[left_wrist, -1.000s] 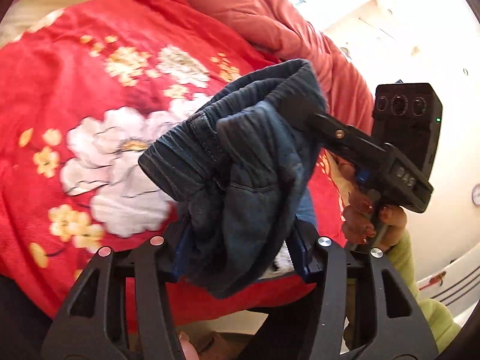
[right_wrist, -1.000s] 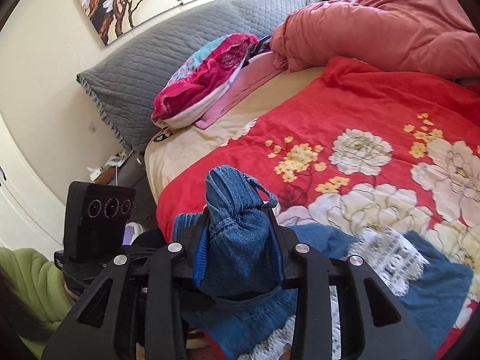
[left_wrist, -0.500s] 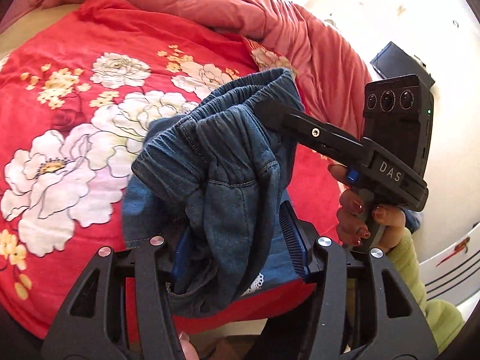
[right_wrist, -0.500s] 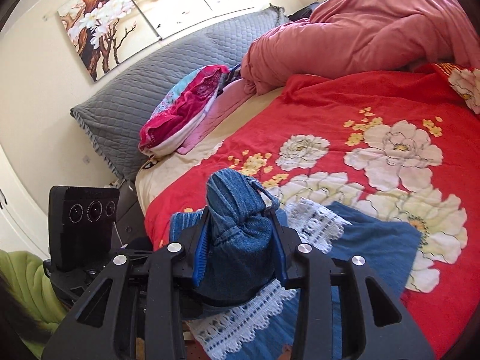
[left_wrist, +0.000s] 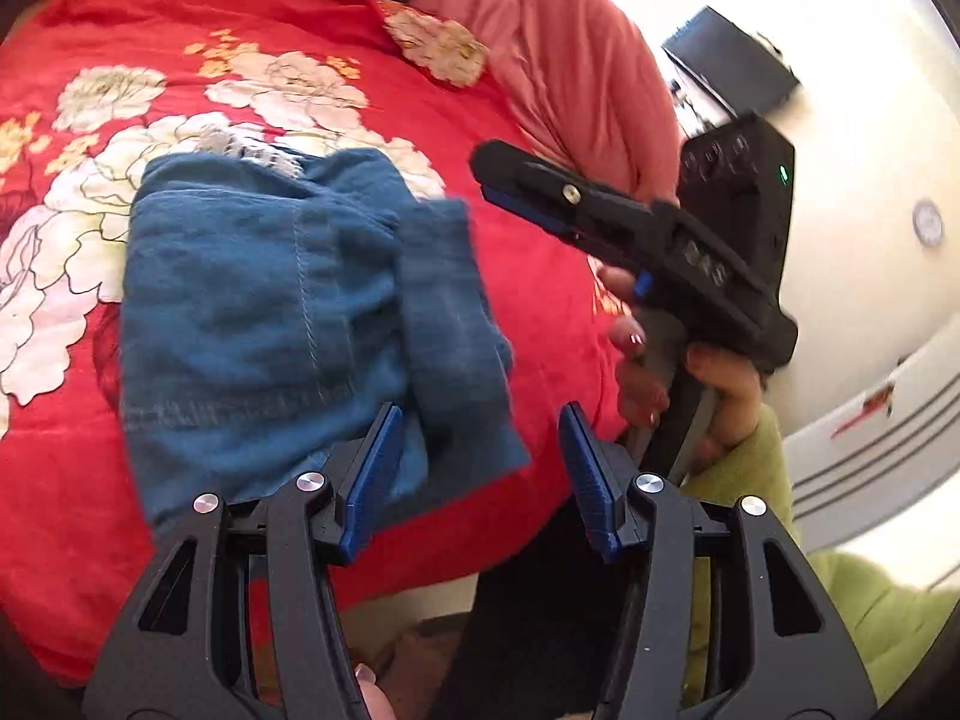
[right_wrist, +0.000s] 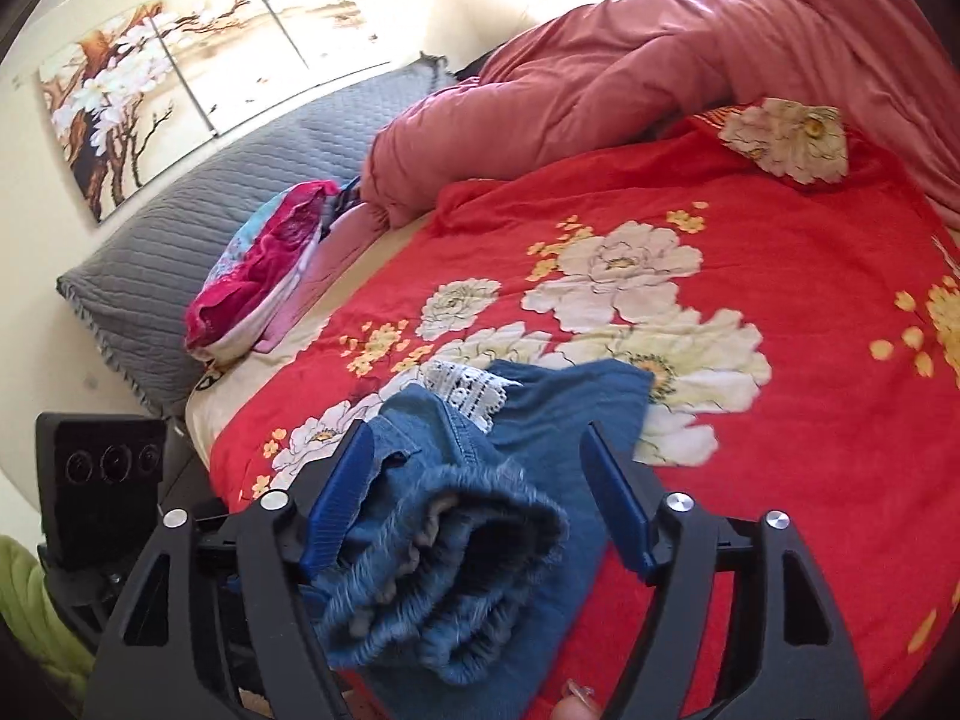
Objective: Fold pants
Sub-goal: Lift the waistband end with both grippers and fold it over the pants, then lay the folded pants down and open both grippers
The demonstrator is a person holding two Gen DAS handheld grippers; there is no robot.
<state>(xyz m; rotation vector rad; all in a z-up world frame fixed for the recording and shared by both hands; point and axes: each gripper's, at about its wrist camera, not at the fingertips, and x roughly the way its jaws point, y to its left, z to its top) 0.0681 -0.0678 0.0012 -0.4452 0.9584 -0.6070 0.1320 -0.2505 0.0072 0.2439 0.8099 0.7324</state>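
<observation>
Pants: the blue denim pants [left_wrist: 282, 324] are lying folded into a compact stack on the red floral bedspread [left_wrist: 516, 276], near the bed's edge, probably so both grippers are reaching them easily.
Left gripper: the left gripper [left_wrist: 480, 474] is standing wide open with nothing between its blue pads, hovering just over the near edge of the stack; one folded flap is looking blurred, as though settling.
Right gripper: the right gripper [right_wrist: 480, 504] is gaping too, gripping nothing, though the gathered waistband [right_wrist: 444, 570] is bunching loosely between its fingers.
Lace trim: a strip of white lace [right_wrist: 468, 387] is peeking out at the far side of the stack.
Step, as I judge it: the fold is being let go so the cloth is resting under its own weight.
Risk: the bunched waistband is looking likely to spring the top layer open.
</observation>
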